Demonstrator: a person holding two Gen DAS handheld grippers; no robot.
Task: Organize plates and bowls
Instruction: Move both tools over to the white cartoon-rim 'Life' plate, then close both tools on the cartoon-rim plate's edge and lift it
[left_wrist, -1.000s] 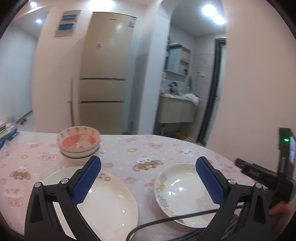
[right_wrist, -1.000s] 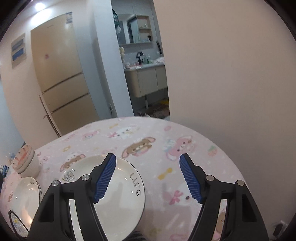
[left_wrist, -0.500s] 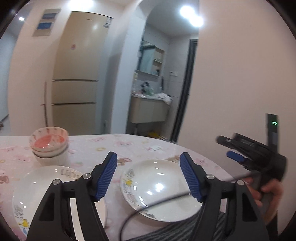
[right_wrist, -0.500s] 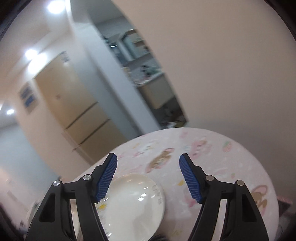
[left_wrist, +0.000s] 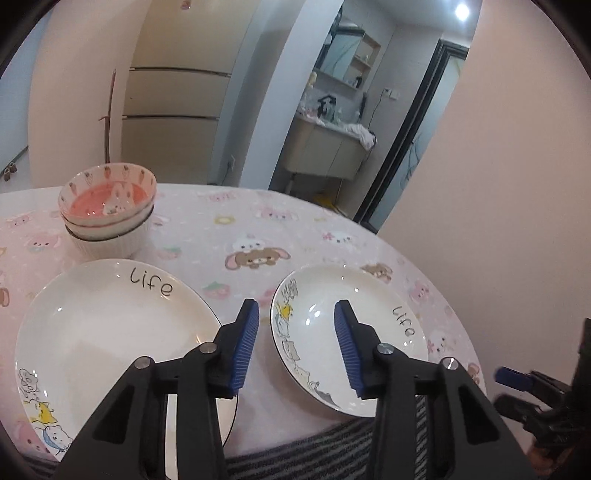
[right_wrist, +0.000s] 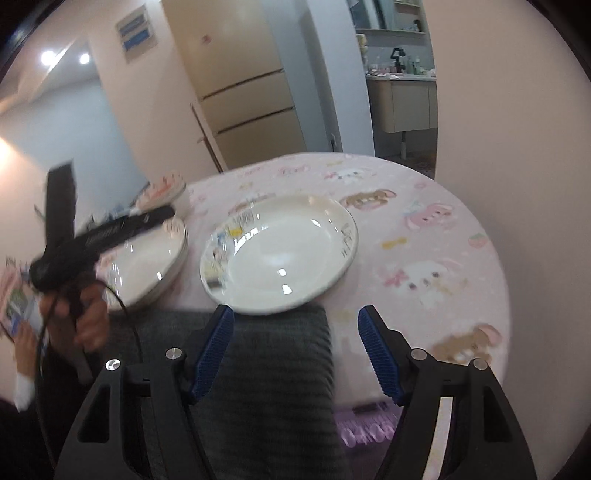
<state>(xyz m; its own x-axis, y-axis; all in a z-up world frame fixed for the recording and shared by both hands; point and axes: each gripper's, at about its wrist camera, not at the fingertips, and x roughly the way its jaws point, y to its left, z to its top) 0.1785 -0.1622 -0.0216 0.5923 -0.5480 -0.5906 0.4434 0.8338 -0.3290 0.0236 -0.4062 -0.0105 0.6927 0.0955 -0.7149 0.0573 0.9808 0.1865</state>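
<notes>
Two white "Life" plates lie on the pink tablecloth (left_wrist: 229, 229): a left one (left_wrist: 110, 325) and a deeper right one (left_wrist: 351, 332), which also shows in the right wrist view (right_wrist: 280, 251). A stack of bowls, pink one on top (left_wrist: 107, 199), stands behind the left plate. My left gripper (left_wrist: 295, 347) is open and empty, its jaws straddling the near left rim of the right plate. My right gripper (right_wrist: 295, 354) is open and empty, just short of that plate's near edge, over a grey striped sleeve.
The round table (right_wrist: 443, 229) ends near a plain wall on the right. A fridge (left_wrist: 173, 110) and a doorway to a washroom stand behind. The left hand-held gripper (right_wrist: 92, 236) shows in the right wrist view above the left plate (right_wrist: 147, 266).
My left gripper has tilted down and moved in over the right plate, its jaws narrower than a second ago. My right gripper has swung back down and pulled behind the plate's near edge.
</notes>
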